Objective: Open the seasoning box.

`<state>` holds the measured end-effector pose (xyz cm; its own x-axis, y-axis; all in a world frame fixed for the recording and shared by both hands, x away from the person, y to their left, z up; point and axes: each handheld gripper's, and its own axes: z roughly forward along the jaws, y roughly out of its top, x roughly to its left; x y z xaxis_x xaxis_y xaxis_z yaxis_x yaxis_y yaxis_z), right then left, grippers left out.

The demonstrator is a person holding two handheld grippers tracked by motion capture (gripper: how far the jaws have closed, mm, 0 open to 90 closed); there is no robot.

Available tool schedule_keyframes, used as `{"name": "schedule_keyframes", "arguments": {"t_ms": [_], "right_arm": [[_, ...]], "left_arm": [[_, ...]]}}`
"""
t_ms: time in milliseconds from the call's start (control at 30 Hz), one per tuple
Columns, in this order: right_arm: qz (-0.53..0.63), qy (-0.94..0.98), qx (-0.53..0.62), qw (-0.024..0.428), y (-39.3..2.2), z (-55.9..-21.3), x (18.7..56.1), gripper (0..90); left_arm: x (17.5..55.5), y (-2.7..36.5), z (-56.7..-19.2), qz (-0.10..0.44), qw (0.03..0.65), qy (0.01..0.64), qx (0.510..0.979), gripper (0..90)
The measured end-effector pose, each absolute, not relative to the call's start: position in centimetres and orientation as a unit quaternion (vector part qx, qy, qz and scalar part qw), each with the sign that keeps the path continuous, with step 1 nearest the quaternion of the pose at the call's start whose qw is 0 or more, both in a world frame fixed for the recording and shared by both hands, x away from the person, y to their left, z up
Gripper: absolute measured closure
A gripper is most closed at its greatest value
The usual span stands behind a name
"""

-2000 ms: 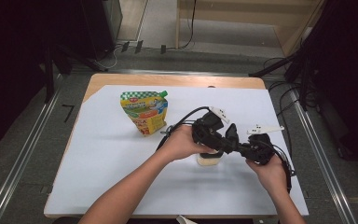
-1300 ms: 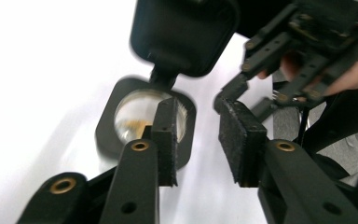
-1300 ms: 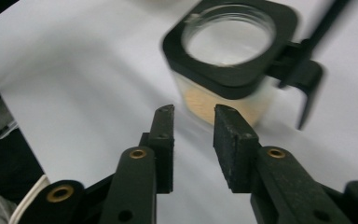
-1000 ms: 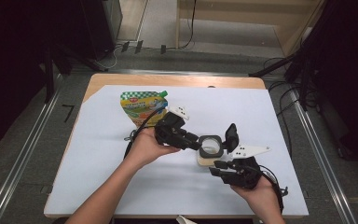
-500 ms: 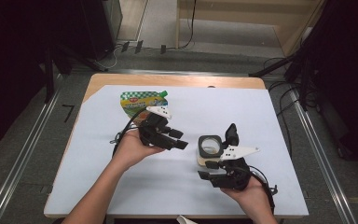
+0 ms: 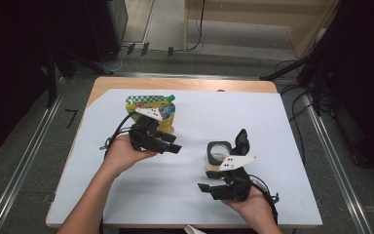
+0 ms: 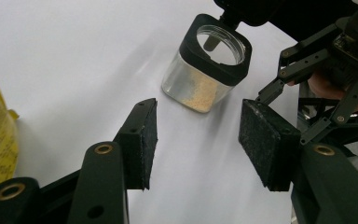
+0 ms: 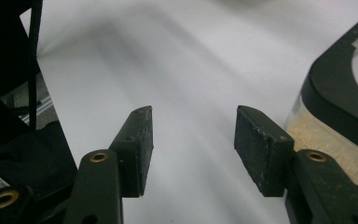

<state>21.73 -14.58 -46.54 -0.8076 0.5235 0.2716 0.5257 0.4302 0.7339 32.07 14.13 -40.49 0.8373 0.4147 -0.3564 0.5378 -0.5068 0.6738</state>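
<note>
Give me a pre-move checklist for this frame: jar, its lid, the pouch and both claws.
1. Jar upright on the white sheet: ok.
2. Jar mouth open, its flip lid raised behind it: ok.
3. Left claw free of the jar: ok; its jaws have just been opening, nothing between them.
4. Right claw free: ok; its jaws have just been opening, nothing between them, jar beside one jaw.
5. Pouch within reach behind the left claw: ok.
6. Pouch cap open or closed: cannot tell.

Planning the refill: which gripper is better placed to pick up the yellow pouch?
Left. The left gripper sits open right beside the yellow pouch; the right gripper, also open, is by the jar, farther away.
</note>
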Motion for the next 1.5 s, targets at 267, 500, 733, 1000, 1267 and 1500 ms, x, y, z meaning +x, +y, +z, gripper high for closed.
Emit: {"name": "schedule_keyframes", "arguments": {"t_ms": [267,500,733,1000,1267,1500], "right_arm": [[-0.435,-0.848,-0.303,0.004,-14.1,-46.7,21.8,48.1],[-0.436,-0.85,-0.295,0.007,-13.7,-46.7,21.8,48.1],[-0.434,-0.853,-0.289,0.008,-13.4,-46.9,21.8,48.1],[-0.432,-0.855,-0.286,0.01,-13.3,-47.0,21.8,48.1],[-0.429,-0.857,-0.285,0.012,-13.0,-47.1,21.7,48.1],[-0.428,-0.858,-0.284,0.01,-13.0,-47.2,21.6,48.0]], "left_arm": [[32.3,16.2,-40.3,-0.062,0.417,0.299,0.856,48.0],[32.7,18.5,-40.2,-0.046,0.414,0.323,0.85,48.1],[33.1,21.2,-39.9,-0.027,0.413,0.352,0.839,48.5],[33.9,23.5,-40.0,-0.012,0.412,0.377,0.83,48.5],[34.7,25.4,-40.1,-0.002,0.405,0.397,0.823,48.3],[35.6,26.4,-40.1,0.004,0.394,0.416,0.82,46.9]]}}
